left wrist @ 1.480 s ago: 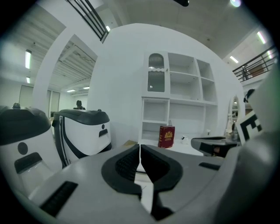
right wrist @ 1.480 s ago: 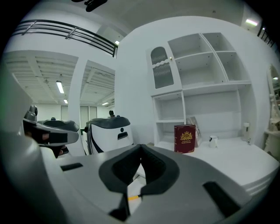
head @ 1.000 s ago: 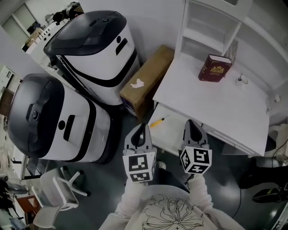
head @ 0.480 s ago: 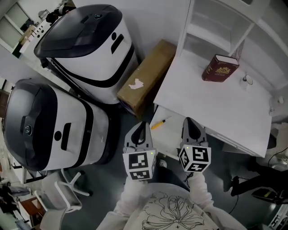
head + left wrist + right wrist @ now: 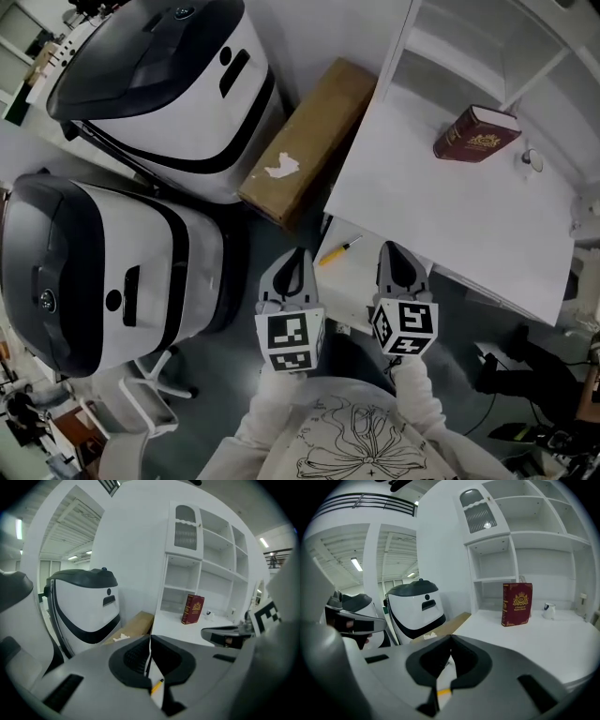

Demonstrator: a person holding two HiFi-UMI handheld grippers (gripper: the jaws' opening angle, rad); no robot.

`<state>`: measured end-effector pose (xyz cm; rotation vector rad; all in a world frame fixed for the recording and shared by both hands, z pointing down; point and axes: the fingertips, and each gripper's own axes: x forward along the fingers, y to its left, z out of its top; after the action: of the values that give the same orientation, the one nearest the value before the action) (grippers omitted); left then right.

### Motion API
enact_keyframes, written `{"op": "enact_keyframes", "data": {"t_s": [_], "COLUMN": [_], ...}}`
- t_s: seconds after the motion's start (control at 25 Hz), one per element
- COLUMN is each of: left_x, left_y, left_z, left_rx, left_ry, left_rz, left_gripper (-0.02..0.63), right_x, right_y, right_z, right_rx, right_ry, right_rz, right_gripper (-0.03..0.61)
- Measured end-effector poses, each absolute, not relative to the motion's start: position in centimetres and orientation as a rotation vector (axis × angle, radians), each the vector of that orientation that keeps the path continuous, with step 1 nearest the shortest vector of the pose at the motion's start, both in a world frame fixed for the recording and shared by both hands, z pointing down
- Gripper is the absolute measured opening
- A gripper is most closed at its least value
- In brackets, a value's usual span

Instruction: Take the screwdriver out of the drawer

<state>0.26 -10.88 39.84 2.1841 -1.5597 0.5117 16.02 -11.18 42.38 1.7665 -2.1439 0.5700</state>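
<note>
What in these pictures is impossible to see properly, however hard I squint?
- Drawer inside: head view, mostly covered by the desk top, left tongs and right tongs; only a strip shows.
- Screwdriver tip: too small in the head view; each gripper view shows only a yellow bit past its shut tongs.
- Red book title: too small in every view.
- Small white object on the desk: too small to name.

No readable words or numbers anywhere, gold crest and gold lettering on red book (image 5: 475, 134) cover, too small to read, black-and-white square code patterns on cubes of left gripper (image 5: 298, 255) and right gripper (image 5: 392, 248), torn white sticker on box (image 5: 309, 131), print illegible
</note>
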Motion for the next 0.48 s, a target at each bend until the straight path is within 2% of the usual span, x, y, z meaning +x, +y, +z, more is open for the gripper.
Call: {"op": "enact_keyframes", "data": {"t_s": [0.48], "left_x": [-0.8], "left_y": [-13.3], "left_z": [46.1], "left_rx": [2.119], "left_ry": [-1.478], "left_rz": [0.611], "left_gripper": [0.011], "right_x": [14.6], "right_y": [-12.8], "right_z": [49.7], "right_rx": [1.685], "right_ry": [-2.049], "right_rz": [0.694], "right_gripper": [0.003]}}
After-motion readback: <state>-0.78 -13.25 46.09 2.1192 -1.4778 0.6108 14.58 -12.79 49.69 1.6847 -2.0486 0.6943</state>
